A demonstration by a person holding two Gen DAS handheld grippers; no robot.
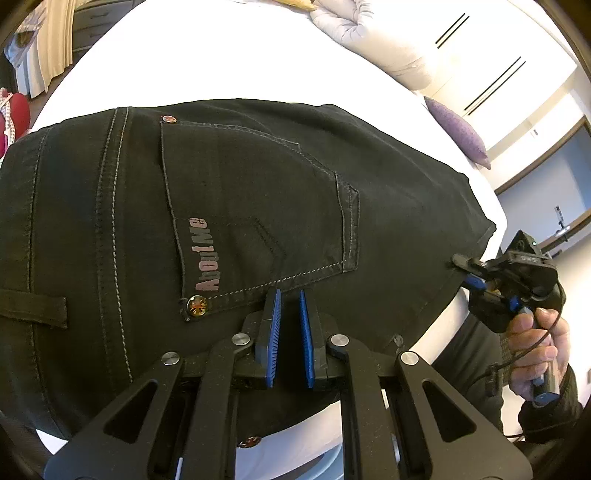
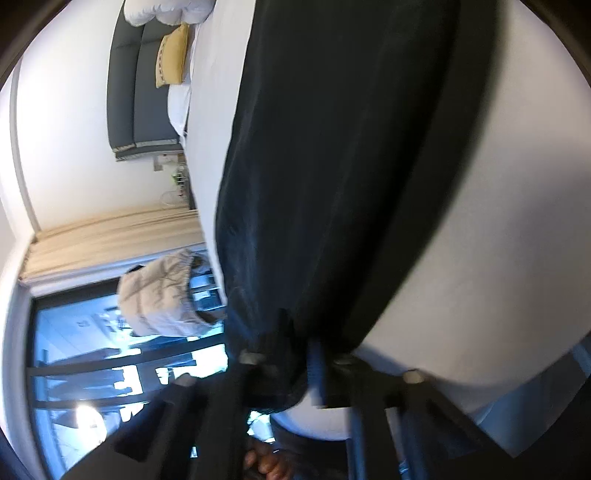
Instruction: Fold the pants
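Note:
Black jeans point(image 1: 229, 206) lie flat on a white bed point(image 1: 229, 55), back pocket with pink "AboutMe" lettering facing up. My left gripper point(image 1: 290, 299) hovers just over the fabric below the pocket, its blue pads a small gap apart and holding nothing. My right gripper point(image 1: 463, 267) is at the right edge of the jeans, pinching the fabric there. In the blurred right wrist view the dark cloth point(image 2: 332, 166) runs into the closed fingers of the right gripper point(image 2: 299, 350).
A white duvet point(image 1: 369, 33) and a purple pillow point(image 1: 458, 133) lie at the far side of the bed. A yellow pillow point(image 2: 171, 55) leans on a dark headboard. Curtains and a window stand beyond the bed's edge.

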